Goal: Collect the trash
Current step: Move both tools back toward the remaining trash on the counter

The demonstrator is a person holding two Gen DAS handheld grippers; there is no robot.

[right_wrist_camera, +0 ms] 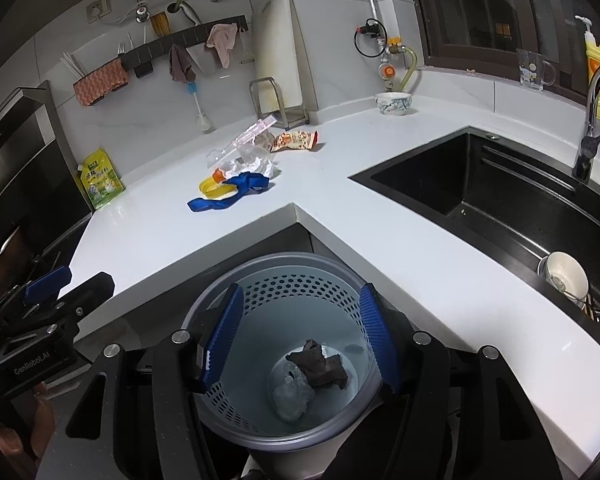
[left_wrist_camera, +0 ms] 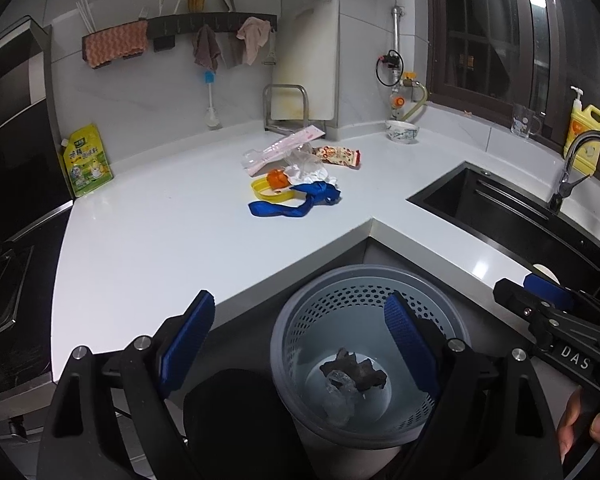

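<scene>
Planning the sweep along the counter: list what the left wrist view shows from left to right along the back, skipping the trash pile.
Yellow-green pouch → white cutting board → patterned bowl → glass mug → yellow soap bottle.

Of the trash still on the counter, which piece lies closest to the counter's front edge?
The blue strap. It trails out in front of the pile, ahead of the yellow lid, the orange peel and the snack wrapper farther back.

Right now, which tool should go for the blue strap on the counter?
Probably left. The blue strap lies nearly straight ahead of the left tool, whose jaws stand open and empty. From the right tool it sits off to the left, over the bin.
</scene>
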